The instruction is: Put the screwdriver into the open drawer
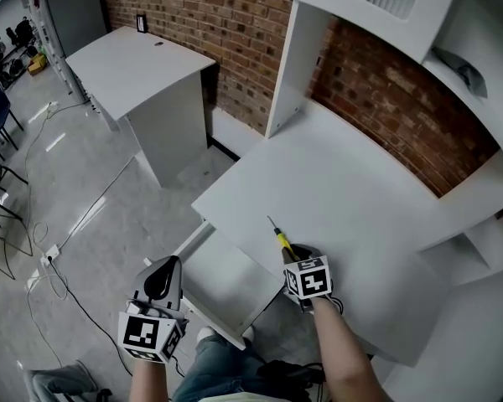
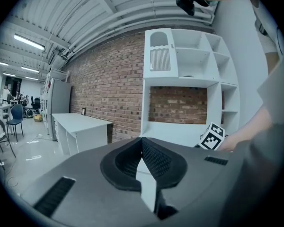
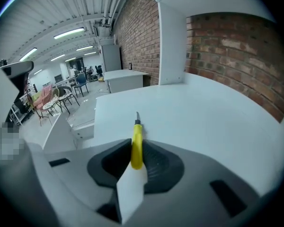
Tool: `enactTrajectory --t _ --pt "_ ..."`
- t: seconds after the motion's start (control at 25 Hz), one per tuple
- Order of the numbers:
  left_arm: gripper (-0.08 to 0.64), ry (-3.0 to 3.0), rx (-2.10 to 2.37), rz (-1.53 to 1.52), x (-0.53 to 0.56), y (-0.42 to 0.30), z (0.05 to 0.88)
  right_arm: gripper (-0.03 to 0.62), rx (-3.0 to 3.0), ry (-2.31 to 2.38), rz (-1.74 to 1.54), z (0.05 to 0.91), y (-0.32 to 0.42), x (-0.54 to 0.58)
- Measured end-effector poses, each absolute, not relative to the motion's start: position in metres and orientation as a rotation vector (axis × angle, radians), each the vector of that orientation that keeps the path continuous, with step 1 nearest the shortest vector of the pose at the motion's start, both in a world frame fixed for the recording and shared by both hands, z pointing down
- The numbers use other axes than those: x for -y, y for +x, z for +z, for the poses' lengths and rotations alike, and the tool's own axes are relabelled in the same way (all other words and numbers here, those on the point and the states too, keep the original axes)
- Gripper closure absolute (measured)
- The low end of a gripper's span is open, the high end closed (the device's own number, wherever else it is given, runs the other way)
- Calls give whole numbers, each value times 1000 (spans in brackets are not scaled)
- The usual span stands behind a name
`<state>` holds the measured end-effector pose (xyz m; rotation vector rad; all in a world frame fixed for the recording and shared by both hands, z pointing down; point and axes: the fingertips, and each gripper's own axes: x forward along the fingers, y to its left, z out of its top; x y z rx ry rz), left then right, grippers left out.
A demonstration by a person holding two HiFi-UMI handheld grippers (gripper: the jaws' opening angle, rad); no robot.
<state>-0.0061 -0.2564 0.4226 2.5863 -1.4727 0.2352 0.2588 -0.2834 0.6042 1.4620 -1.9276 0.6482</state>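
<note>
Yellow at its handle, the screwdriver [image 1: 280, 238] lies on the white desk [image 1: 352, 191] near the front edge, with its thin shaft pointing away from the person. The right gripper [image 1: 292, 255] has its 2 jaws closed in on that handle and seems to pinch it, though full pad contact is hard to confirm. The left gripper [image 1: 171, 266] hovers beside the open drawer [image 1: 226, 279], its 2 jaws pressed together on nothing.

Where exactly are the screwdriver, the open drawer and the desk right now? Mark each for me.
screwdriver [image 1: 282, 242]: head view, on its yellow handle.
drawer [image 1: 226, 281]: head view, on its bare white floor.
desk [image 1: 352, 199]: head view, on the bare top.
</note>
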Motion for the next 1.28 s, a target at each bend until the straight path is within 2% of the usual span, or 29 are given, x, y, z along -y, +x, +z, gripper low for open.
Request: enactTrajectory --t 0.36,0.68,1.28 --pt "546 2627 1434 216 257 -14 405 515 2011 1496 702 574 231 262" --pt "546 2584 1473 242 242 -39 416 514 2142 1372 676 564 169 246" --pt "546 2433 1544 352 234 -85 471 514 2125 1079 803 665 89 236"
